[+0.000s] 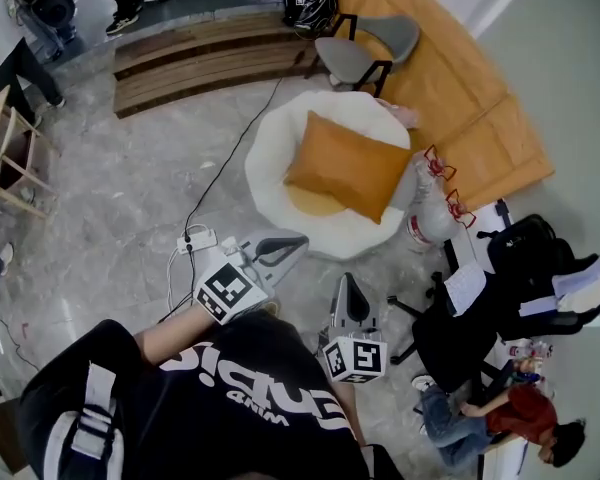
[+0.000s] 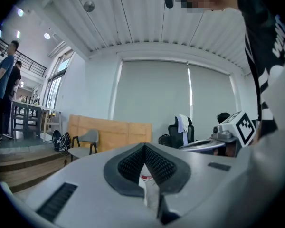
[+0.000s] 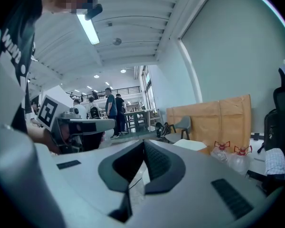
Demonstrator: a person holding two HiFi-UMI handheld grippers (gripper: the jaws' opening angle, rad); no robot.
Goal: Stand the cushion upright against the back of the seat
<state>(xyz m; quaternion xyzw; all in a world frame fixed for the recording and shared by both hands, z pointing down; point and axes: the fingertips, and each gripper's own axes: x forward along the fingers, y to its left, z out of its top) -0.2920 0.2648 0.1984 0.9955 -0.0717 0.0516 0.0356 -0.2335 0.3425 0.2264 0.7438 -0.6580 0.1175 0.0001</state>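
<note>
Left gripper [image 1: 299, 243] (shut); cushion [image 1: 347, 168] well ahead.

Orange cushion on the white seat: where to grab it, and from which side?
Probably take the cushion by its near edge, toward the corners, coming from the person's side. It lies flat on the white seat, so only its soft edges offer a pinch.

A grey chair [image 1: 365, 53] is standing before leaning wooden panels [image 1: 460, 108], two clear jugs [image 1: 430, 223] with red handles are sitting on the marbled floor [image 1: 130, 188], a black cable [image 1: 225, 163] is running to a white power strip [image 1: 198, 240], and a person in red [image 1: 515, 413] is sitting near a black office chair [image 1: 520, 258].
</note>
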